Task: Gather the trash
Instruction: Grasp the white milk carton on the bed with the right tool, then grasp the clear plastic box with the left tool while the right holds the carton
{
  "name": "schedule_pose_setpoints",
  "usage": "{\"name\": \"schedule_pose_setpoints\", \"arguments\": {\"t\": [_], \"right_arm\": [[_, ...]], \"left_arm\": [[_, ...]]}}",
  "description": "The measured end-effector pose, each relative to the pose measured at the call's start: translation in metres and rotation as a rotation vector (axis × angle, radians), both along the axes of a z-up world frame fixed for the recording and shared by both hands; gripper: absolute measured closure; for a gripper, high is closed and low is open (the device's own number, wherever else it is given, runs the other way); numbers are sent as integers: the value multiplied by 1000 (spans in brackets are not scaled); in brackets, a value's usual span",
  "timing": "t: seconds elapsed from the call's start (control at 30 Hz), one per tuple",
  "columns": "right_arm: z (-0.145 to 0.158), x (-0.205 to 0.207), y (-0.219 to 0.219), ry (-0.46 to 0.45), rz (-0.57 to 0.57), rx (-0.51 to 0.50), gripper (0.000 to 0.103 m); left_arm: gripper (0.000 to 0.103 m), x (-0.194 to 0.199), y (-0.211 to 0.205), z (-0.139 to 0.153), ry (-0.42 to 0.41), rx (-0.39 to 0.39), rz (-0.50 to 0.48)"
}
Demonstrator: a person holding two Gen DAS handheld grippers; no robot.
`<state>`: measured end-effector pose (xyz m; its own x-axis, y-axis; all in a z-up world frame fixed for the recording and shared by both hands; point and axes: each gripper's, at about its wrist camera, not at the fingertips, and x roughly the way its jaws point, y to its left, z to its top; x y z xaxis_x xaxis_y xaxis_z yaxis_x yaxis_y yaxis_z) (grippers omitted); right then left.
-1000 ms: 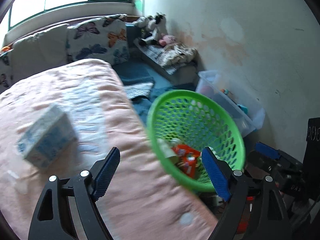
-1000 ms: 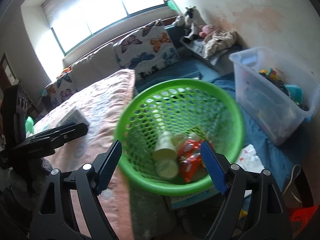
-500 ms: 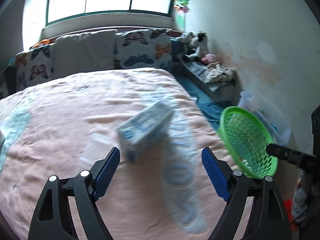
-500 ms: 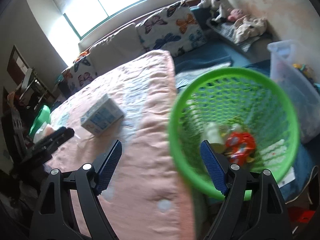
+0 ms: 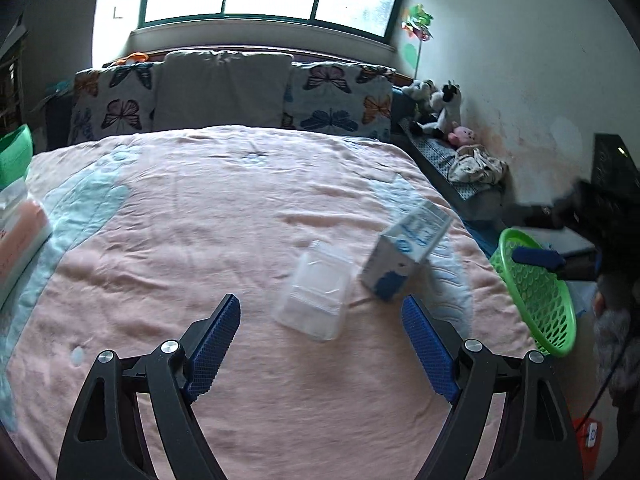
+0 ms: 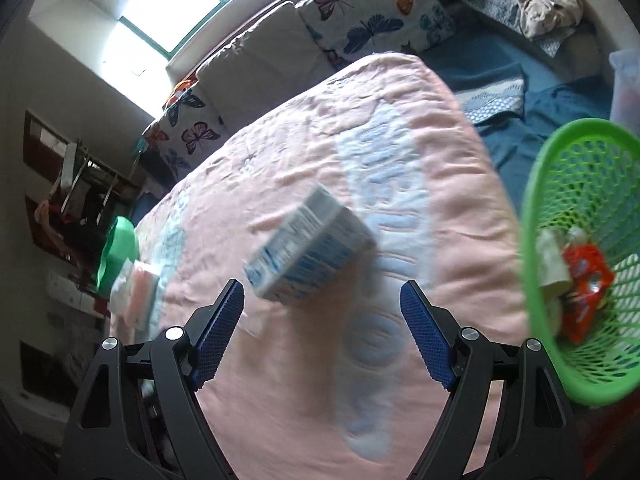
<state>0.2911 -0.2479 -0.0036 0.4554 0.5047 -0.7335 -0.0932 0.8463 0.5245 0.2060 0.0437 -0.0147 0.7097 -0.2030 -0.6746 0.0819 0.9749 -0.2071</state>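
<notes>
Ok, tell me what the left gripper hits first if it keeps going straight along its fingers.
Probably the clear plastic container lying on the pink bedspread. It sits just ahead between the open fingers of the left gripper, nearer than the blue-and-white carton, which lies off to the right. Depth is uncertain in this fisheye view.
</notes>
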Motion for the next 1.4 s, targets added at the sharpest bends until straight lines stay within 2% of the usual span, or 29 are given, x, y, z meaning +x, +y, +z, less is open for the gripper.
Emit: {"name": "schedule_pose_setpoints", "arguments": {"t": [0.2,0.4,0.57,0.77,1.0,1.4], "right_arm": [[-8,27,35,66,-52,-2,24],[-27,51,56,130,-135,-71,24],[-51,66,58,221,-175,-55,24],[-65,69,46,283,-205,11,33],[-41,54,39,188,-134,-46,51],[-5,13,21,16,3,-140,52]], "left_arm": [[23,0,25,-8,13,-41,18],[23,1,38,-14,22,-44,8],[23,2,42,-17,28,-43,1],[23,4,36,-20,34,-22,-26],[23,14,23,-28,60,2,-46],[26,51,-12,-40,103,76,-83]]}}
